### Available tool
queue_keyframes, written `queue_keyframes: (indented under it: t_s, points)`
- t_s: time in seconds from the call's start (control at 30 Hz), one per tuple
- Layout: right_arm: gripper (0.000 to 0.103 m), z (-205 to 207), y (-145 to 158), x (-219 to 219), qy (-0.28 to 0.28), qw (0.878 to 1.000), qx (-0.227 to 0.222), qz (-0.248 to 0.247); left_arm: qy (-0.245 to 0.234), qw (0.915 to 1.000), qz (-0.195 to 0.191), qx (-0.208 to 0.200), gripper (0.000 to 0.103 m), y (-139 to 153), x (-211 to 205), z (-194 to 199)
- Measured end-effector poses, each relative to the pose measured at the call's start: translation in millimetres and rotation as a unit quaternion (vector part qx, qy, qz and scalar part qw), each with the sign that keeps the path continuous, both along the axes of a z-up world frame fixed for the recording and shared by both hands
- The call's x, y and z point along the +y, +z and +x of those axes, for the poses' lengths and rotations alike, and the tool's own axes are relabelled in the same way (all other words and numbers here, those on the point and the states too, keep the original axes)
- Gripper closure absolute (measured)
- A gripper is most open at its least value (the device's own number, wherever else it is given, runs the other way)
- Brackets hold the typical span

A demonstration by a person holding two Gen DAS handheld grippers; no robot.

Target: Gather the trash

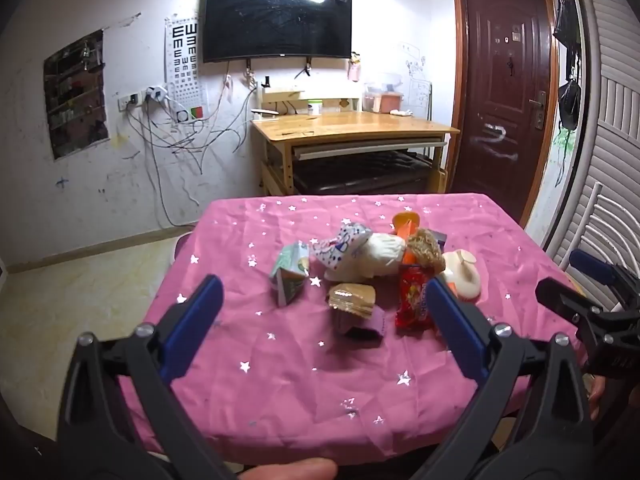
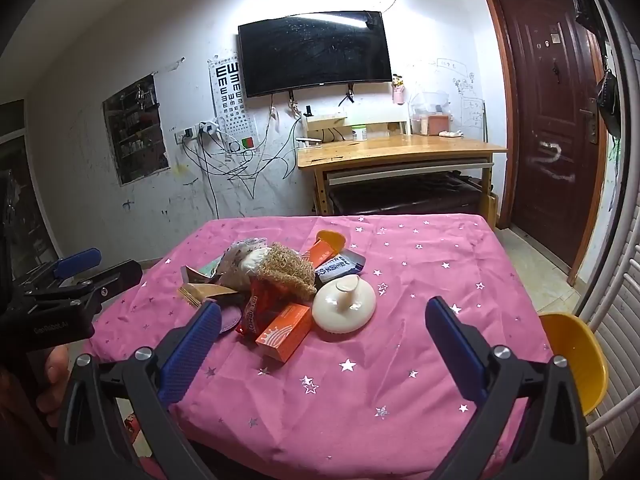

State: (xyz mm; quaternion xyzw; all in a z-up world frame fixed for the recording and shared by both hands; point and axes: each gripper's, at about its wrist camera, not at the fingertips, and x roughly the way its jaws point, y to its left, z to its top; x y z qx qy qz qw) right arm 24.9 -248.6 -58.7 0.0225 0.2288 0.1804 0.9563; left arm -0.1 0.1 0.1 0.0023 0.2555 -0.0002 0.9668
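A pile of trash lies in the middle of the pink star-print tablecloth (image 1: 304, 364). It holds a green carton (image 1: 290, 274), a stack of brown wafers (image 1: 352, 298), a red snack wrapper (image 1: 414, 298), a crumpled white printed bag (image 1: 352, 248), a straw-coloured scrubber (image 2: 286, 270), an orange box (image 2: 286, 332) and a white round lid (image 2: 344, 308). My left gripper (image 1: 322, 302) is open, above the table's near edge, the pile between its fingers. My right gripper (image 2: 324, 324) is open, near the front edge, just short of the orange box and lid. Each gripper shows at the edge of the other's view.
A yellow chair (image 2: 576, 360) stands at the table's right side. A wooden desk (image 1: 352, 128) stands behind against the wall under a dark TV (image 1: 278, 22). A brown door (image 1: 504, 92) is at the back right. Cables hang on the left wall.
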Motion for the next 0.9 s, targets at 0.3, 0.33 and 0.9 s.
queue_keyframes:
  t_s: [0.3,0.33,0.9]
  points:
    - [0.007,-0.5,0.5,-0.7,0.001,1.0,0.0,0.0,0.0,1.0,0.0,0.0,0.006,0.0,0.0,0.1]
    - [0.007,-0.1,0.2,-0.3,0.0,1.0,0.0,0.0,0.0,1.0,0.0,0.0,0.006,-0.1,-0.1,0.1]
    - [0.007,-2.0,0.2,-0.2,0.001,1.0,0.0,-0.001,0.0,1.0,0.002,0.0,0.006,-0.1,-0.2,0.1]
